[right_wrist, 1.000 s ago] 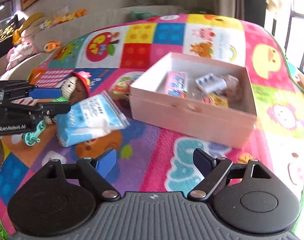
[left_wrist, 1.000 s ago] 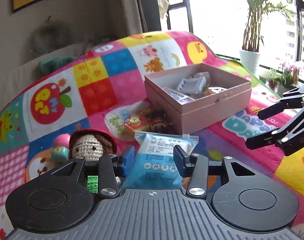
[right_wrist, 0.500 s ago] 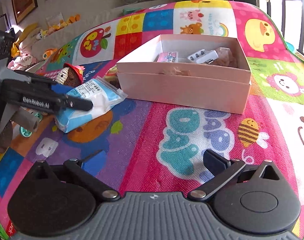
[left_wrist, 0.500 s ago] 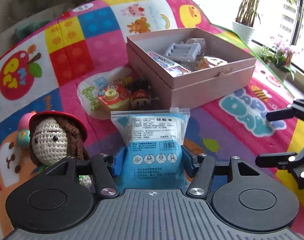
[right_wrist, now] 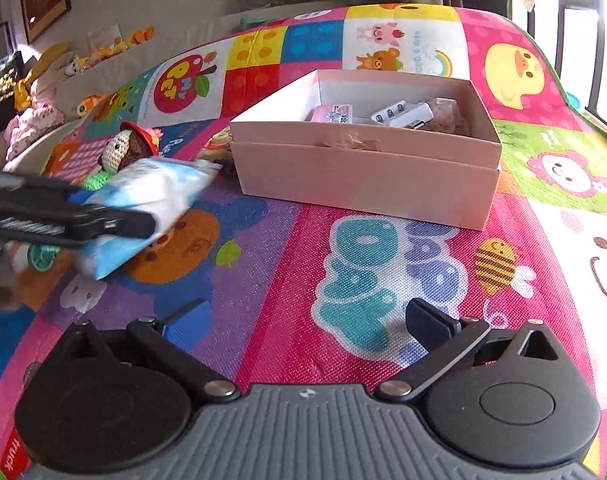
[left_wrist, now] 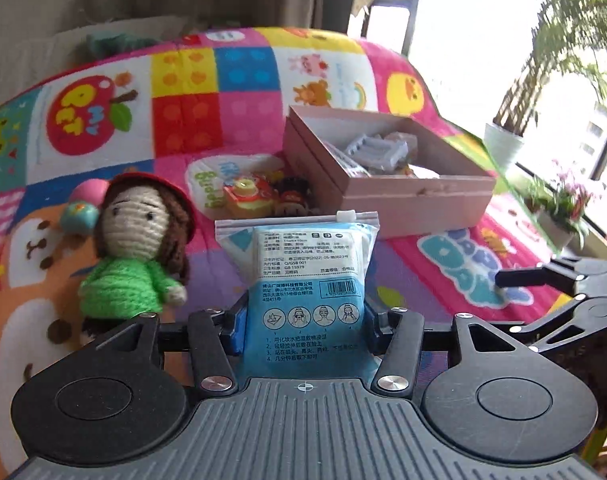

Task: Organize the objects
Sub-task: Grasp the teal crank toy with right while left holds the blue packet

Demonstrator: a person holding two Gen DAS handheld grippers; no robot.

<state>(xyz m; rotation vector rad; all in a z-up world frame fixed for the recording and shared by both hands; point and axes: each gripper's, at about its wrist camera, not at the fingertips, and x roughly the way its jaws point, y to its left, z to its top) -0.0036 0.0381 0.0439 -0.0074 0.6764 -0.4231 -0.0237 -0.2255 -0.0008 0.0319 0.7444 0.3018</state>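
The left hand-held gripper (left_wrist: 303,328) has its two blue-padded fingers closed against the sides of a blue and white packet (left_wrist: 303,276), gripping it near its lower end. The packet stands upright between the fingers, its zip-seal top pointing away toward the pink box (left_wrist: 399,196). In the right wrist view the same packet (right_wrist: 151,208) hangs clear of the play mat (right_wrist: 287,264), tilted, with the left hand-held gripper reaching in level from the left edge of that view.

The right hand-held gripper (right_wrist: 307,320) is held low over the play mat, fingers spread wide apart with nothing between them, pointing toward the long near wall of the pink box. In the left wrist view it shows at the right edge (left_wrist: 559,296).

The pink box sits open toward the far middle of the play mat, holding a grey battery holder (left_wrist: 377,148) and other small items. A crocheted doll (left_wrist: 139,248) in a red hat and green jumper lies just left of the packet. A small red and yellow toy (left_wrist: 247,196) rests beside the box's left near corner.
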